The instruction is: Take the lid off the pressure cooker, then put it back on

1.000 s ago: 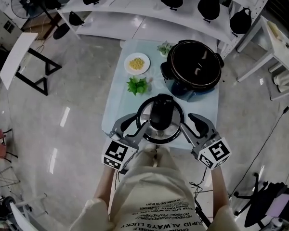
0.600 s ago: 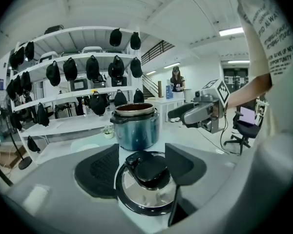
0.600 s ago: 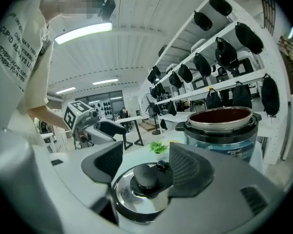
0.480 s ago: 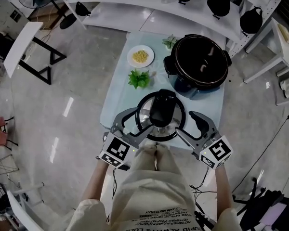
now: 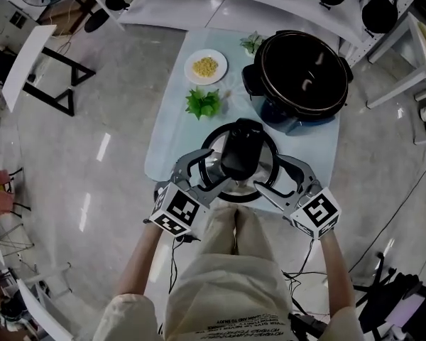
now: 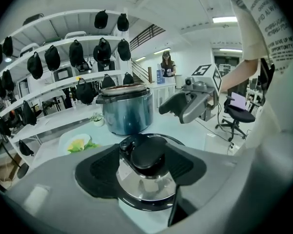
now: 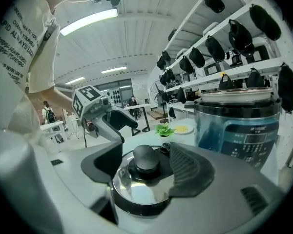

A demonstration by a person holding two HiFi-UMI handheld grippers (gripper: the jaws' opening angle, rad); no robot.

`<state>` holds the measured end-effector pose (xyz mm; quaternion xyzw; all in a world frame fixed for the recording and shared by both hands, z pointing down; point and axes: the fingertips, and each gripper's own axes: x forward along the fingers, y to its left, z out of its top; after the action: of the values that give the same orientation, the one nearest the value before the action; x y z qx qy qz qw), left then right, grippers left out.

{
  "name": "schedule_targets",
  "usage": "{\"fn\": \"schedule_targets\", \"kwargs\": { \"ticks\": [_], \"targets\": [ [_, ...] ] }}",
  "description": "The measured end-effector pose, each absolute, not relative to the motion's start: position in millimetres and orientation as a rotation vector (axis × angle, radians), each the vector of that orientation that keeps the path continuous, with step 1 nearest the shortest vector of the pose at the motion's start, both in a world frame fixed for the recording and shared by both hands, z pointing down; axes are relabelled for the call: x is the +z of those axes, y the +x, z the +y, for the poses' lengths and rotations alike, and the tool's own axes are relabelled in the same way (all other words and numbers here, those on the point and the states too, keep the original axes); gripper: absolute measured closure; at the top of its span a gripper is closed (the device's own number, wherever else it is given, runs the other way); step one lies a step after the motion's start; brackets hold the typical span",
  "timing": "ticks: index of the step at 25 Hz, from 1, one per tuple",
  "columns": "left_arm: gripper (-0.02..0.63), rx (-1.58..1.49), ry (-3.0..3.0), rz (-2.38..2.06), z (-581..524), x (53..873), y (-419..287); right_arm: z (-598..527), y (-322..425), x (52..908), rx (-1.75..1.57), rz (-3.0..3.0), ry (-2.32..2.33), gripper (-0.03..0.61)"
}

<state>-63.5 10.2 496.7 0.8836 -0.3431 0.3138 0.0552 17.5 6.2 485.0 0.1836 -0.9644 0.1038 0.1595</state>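
At the near edge of the table [image 5: 172, 137], before the open pressure cooker [image 5: 305, 69], the lid [image 5: 213, 166] lies flat, knob up, its black handle [image 5: 243, 148] running lengthwise toward the cooker. The left gripper [image 5: 202, 177] and right gripper [image 5: 280, 180], clamped on its rim a second ago, have just been opening and now stand released, the lid between their jaws. The shirt [image 6: 268, 28] print partly reads "OPPORTUNITY".

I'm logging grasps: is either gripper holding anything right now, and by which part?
Nothing is held. Both the left gripper and right gripper have just been opening their jaws; the lid lies on the table between them, ungripped.
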Motion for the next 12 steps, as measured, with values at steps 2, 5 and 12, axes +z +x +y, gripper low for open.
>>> {"fn": "schedule_targets", "kwargs": {
  "ticks": [2, 5, 12],
  "targets": [
    [0.337, 0.974, 2.686, -1.009, 6.5, 504.0, -62.7, 2.6, 13.1, 492.4, 0.297, -2.744, 0.519, 0.295],
    [0.336, 1.006, 2.693, -0.960, 3.1, 516.3, -61.6, -0.7, 5.9, 505.3, 0.300, -2.726, 0.499, 0.295],
    [0.337, 1.108, 2.687, -0.815, 1.4, 546.2, -62.2, -4.5, -6.0, 529.1, 0.314, -2.685, 0.474, 0.295]
  ]
}}
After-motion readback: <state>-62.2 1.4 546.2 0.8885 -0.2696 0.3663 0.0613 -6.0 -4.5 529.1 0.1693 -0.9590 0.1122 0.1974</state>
